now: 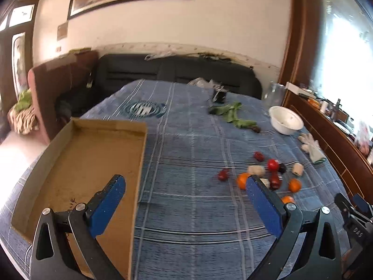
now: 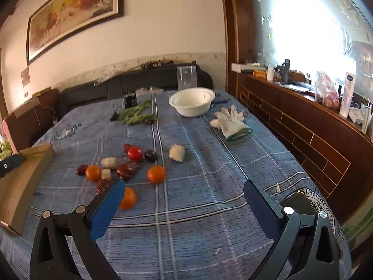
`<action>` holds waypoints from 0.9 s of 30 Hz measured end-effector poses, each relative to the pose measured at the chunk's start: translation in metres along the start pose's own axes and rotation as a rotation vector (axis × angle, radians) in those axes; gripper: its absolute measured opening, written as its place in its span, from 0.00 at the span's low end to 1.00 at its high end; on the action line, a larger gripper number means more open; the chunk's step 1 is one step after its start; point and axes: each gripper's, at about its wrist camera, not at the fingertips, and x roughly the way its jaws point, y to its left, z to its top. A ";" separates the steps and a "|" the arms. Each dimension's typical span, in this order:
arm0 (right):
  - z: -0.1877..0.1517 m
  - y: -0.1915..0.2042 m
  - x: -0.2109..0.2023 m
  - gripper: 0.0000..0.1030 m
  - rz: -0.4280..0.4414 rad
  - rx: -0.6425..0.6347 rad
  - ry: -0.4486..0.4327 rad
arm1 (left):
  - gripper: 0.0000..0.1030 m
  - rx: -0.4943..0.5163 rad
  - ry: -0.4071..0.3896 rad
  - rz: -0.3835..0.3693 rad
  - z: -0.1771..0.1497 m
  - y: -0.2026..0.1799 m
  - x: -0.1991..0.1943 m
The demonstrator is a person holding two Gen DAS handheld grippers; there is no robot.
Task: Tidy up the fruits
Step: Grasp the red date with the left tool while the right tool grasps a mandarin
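Fruits lie scattered on the blue plaid tablecloth: three oranges (image 2: 156, 174), a red tomato (image 2: 135, 153), several dark red fruits (image 2: 127, 170) and pale pieces (image 2: 177, 153). In the left wrist view the same cluster (image 1: 272, 164) lies ahead to the right. A shallow cardboard tray (image 1: 93, 163) lies at the left, empty. My left gripper (image 1: 185, 182) is open and empty, above the tray's right edge and the cloth. My right gripper (image 2: 184, 187) is open and empty, just short of the fruits; one orange (image 2: 128, 197) sits beside its left finger.
A white bowl (image 2: 191, 101) and a white glove (image 2: 230, 121) lie at the far right of the table. Green leaves (image 2: 136, 114) and a clear container (image 2: 186, 77) are at the back. A wooden cabinet (image 2: 303, 135) runs along the right; a dark sofa (image 1: 177, 72) stands behind.
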 end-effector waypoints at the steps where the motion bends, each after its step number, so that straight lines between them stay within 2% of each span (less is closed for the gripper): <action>1: 0.001 -0.001 0.004 1.00 0.010 -0.006 0.017 | 1.00 -0.005 0.015 -0.002 0.000 0.002 0.005; 4: 0.001 0.001 0.016 1.00 0.085 -0.027 0.070 | 1.00 0.006 0.068 -0.015 -0.003 0.000 0.022; 6: 0.001 0.005 0.024 0.93 0.127 -0.043 0.105 | 0.99 0.026 0.095 -0.033 -0.005 -0.007 0.031; 7: 0.001 0.008 0.028 0.87 0.141 -0.052 0.124 | 0.96 0.034 0.109 -0.045 -0.006 -0.011 0.035; 8: 0.000 0.010 0.032 0.83 0.154 -0.062 0.143 | 0.94 0.046 0.127 -0.075 -0.008 -0.018 0.039; 9: 0.000 0.013 0.036 0.82 0.166 -0.068 0.155 | 0.88 0.060 0.143 -0.110 -0.010 -0.025 0.041; 11: 0.001 0.013 0.043 0.77 0.175 -0.071 0.170 | 0.82 0.093 0.174 -0.173 -0.015 -0.041 0.046; 14: 0.009 0.006 0.057 0.77 0.169 -0.053 0.188 | 0.71 0.139 0.231 -0.247 -0.022 -0.065 0.058; 19: 0.024 0.000 0.088 0.71 0.162 -0.032 0.241 | 0.61 0.177 0.293 -0.310 -0.029 -0.091 0.080; 25: 0.027 0.013 0.118 0.70 0.186 -0.037 0.293 | 0.59 0.149 0.362 -0.366 -0.032 -0.106 0.105; 27: 0.026 0.018 0.122 0.70 0.179 -0.053 0.295 | 0.59 0.151 0.371 -0.362 -0.033 -0.109 0.111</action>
